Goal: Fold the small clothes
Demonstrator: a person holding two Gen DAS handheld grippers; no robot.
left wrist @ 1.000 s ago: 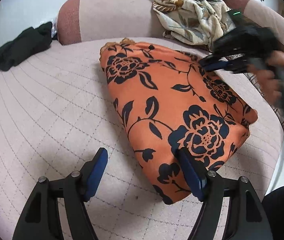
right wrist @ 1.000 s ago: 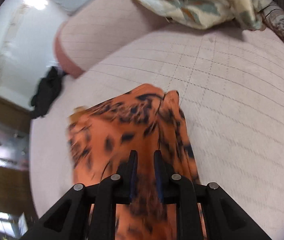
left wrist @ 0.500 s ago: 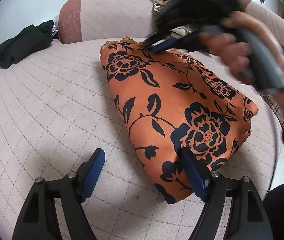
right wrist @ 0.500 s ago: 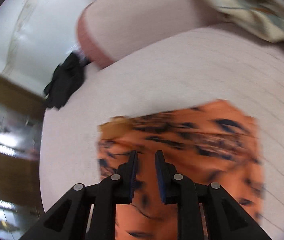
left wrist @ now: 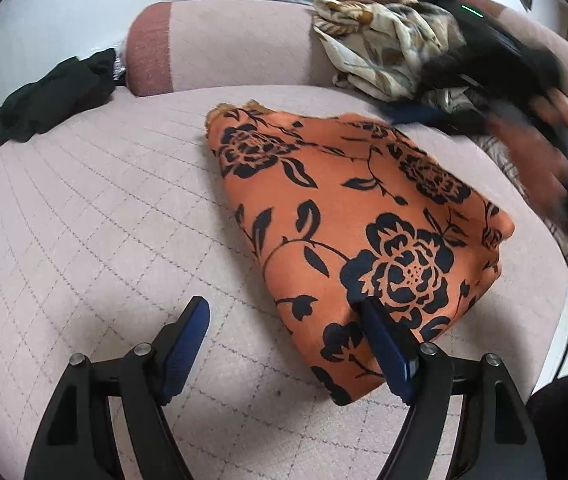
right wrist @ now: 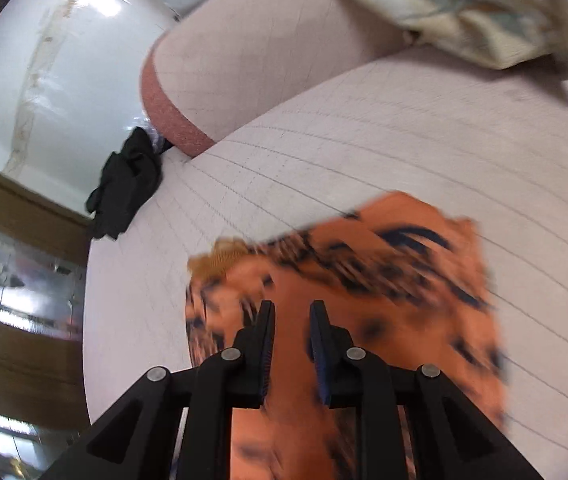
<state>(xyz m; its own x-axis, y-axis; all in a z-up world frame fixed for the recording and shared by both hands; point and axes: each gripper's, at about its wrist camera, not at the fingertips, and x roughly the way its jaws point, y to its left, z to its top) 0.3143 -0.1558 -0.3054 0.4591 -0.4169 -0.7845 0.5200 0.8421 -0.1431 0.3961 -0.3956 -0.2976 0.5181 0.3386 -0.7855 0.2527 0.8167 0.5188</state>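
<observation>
An orange cloth with black flowers point(left wrist: 356, 216) lies folded on the pink quilted bed point(left wrist: 104, 220). My left gripper point(left wrist: 283, 306) stands open and low at the cloth's near end; its right finger point(left wrist: 380, 340) rests over the cloth's near corner and the left finger hangs over bare quilt. My right gripper point(left wrist: 416, 114), blurred and held by a hand, hovers past the cloth's far right edge. In the right wrist view, the same gripper point(right wrist: 292, 308) shows a narrow gap between its jaws, nothing pinched, above the blurred orange cloth point(right wrist: 384, 280).
A pink bolster point(left wrist: 224, 48) runs along the back. A crumpled cream patterned cloth point(left wrist: 380, 48) lies at the back right and a black garment point(left wrist: 52, 96) at the far left edge. Bare quilt stretches left of the orange cloth.
The right gripper swung from the right over the cloth's far corner, then back to the right. The orange cloth and the left gripper have stayed put.
</observation>
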